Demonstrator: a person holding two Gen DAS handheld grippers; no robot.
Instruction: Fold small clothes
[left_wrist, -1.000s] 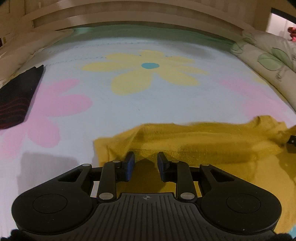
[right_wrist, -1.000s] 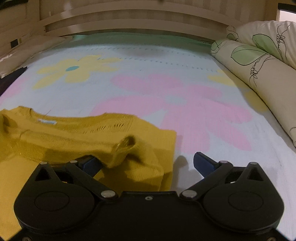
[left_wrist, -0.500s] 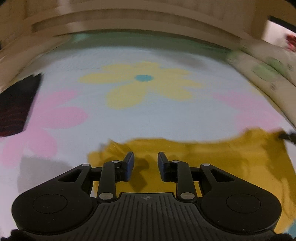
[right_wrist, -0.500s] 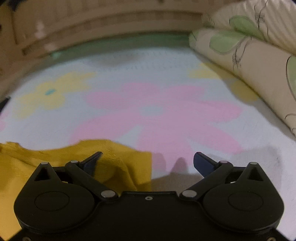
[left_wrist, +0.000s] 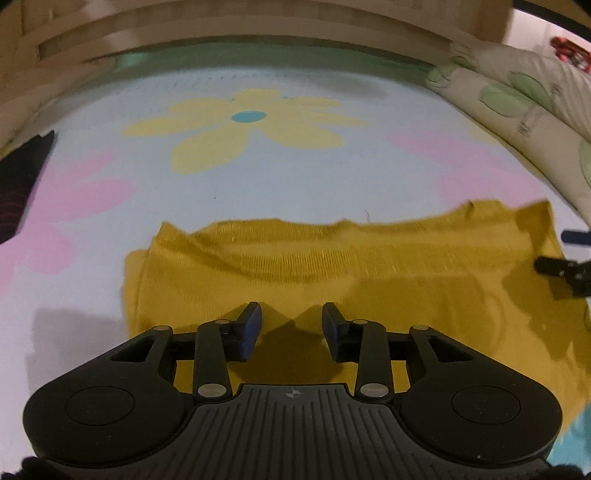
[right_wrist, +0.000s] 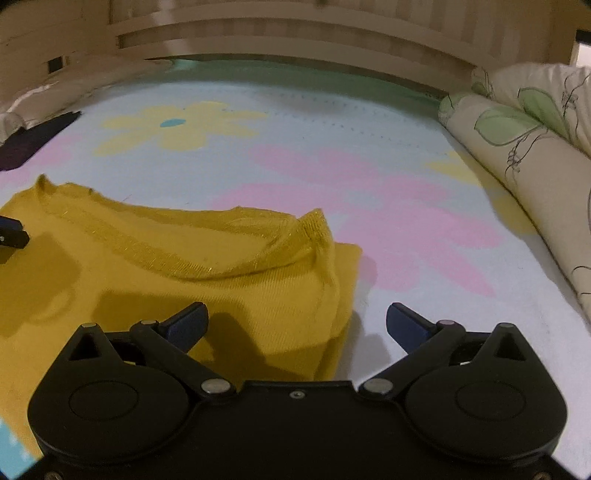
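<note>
At the far left, a dark folded cloth with red stripes (left_wrist: 20, 184) lies on the pale blue bedsheet with big yellow and pink flowers (left_wrist: 258, 177), well apart from the work. Next comes the mustard-yellow knitted small garment (left_wrist: 332, 269), lying across the sheet in front of both tools, with one layer already turned over so that a ribbed hem runs along the top.

The left gripper (left_wrist: 291, 326) hovers over the left part of the garment; its jaws stand a little apart and hold nothing. The right gripper (right_wrist: 295, 321) is over the garment's right edge, jaws spread wide and empty, one blue finger above the cloth and the other above the sheet.

I judge that one fold is laid and both tools have let go. The next move calls for a new grip on an edge, probably the bunched right corner, which needs flattening. On the right, the rolled cream quilt with green leaves (right_wrist: 517, 162) is near but not in the way.
</note>
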